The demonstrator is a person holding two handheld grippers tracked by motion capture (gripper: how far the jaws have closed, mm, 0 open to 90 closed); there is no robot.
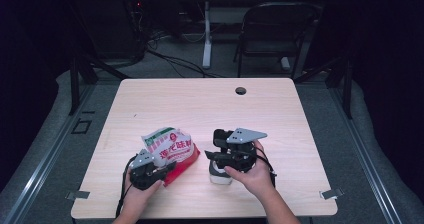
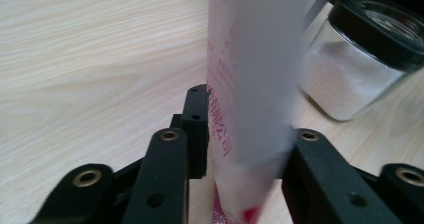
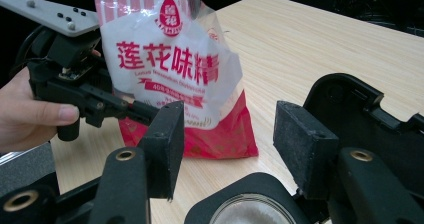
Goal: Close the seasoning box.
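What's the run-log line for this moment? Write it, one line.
left tongs: clamped on seasoning bag | right tongs: open over glass jar

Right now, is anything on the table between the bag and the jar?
Nothing visible. The bag, in the left tool, stands beside the jar under the right tool, with bare table between them.

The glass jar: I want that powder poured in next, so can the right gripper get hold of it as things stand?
Probably yes. The right gripper hangs right over the glass jar, its jaws standing open above the jar's mouth. The bag, between the left gripper's pads, stands off to the side, apart from it.
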